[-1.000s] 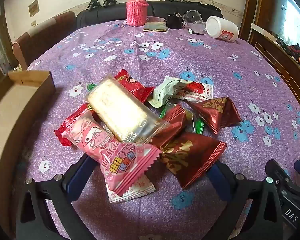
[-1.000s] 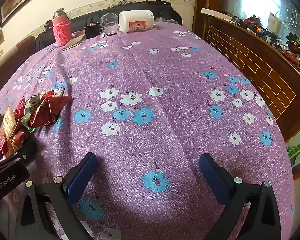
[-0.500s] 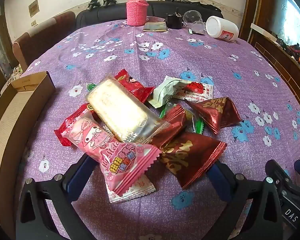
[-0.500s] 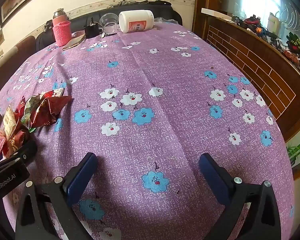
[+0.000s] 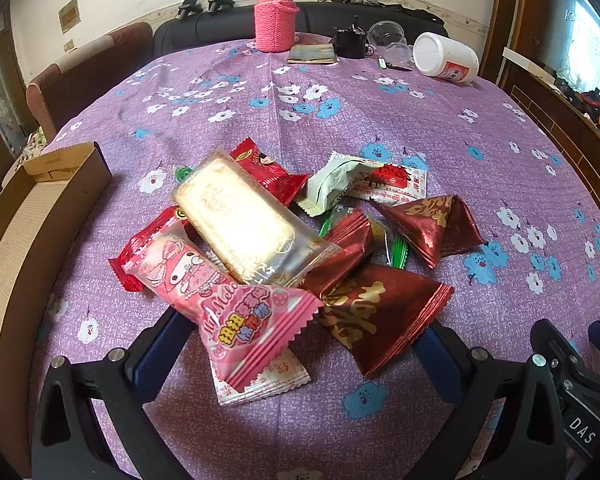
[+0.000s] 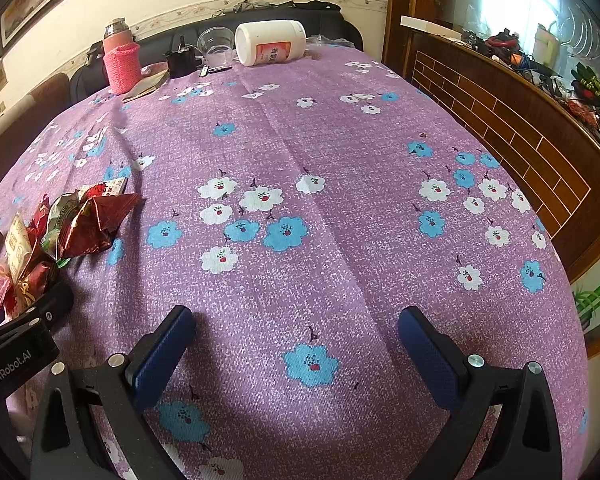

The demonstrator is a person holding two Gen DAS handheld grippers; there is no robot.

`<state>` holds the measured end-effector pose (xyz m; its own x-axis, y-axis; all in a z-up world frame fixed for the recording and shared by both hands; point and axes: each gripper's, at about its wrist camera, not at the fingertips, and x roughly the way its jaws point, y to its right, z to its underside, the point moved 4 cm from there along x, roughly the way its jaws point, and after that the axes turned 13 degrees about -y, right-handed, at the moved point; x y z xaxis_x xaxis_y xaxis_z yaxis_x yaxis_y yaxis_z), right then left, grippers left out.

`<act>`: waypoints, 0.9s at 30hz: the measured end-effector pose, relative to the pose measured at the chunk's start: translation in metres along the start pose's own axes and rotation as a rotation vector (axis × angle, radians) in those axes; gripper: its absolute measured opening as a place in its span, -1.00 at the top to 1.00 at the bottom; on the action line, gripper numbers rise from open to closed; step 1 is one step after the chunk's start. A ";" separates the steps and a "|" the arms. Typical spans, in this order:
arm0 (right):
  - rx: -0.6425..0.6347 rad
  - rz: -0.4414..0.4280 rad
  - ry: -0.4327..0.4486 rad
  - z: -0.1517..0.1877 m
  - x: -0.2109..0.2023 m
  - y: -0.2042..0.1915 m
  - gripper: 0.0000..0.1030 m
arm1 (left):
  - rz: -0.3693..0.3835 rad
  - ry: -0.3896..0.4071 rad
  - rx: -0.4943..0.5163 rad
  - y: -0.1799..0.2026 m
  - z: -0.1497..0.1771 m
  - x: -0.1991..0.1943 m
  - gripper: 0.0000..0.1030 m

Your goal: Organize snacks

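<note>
At twelve o'clock of my wide-open left gripper (image 5: pixel 300 344), the pink packet (image 5: pixel 228 304) tops the pile: pinch its near edge alone, lifting toward the cardboard box (image 5: pixel 24 232) at nine; my right gripper (image 6: pixel 296 344) gapes empty.

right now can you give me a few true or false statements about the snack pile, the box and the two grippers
1. The left gripper is open, with the pink cartoon-print snack packet lying between its fingers. True.
2. The right gripper is shut on a dark red foil pouch. False: it is open over bare purple floral tablecloth.
3. The brown cardboard box holds several snacks. False: none show inside.
4. The white plastic bottle lies on its side. True.
</note>
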<state>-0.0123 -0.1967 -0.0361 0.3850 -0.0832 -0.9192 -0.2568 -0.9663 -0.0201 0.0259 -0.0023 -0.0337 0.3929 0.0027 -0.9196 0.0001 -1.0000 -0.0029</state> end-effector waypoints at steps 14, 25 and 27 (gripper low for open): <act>0.006 -0.007 0.001 0.000 0.001 0.001 -0.98 | 0.235 -0.081 0.108 -0.025 0.040 -0.037 -0.87; -0.070 -0.028 -0.070 0.007 0.000 0.003 -0.98 | 0.295 0.111 -0.104 -0.166 0.078 -0.105 -0.87; -0.049 -0.015 -0.086 0.010 -0.004 0.005 -0.89 | 0.290 0.155 -0.099 -0.176 0.081 -0.114 -0.87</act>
<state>-0.0243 -0.1990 -0.0365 0.3100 -0.0496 -0.9494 -0.2072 -0.9782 -0.0165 -0.0931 0.1735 0.0400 0.5249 -0.2746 -0.8057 -0.0463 -0.9543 0.2951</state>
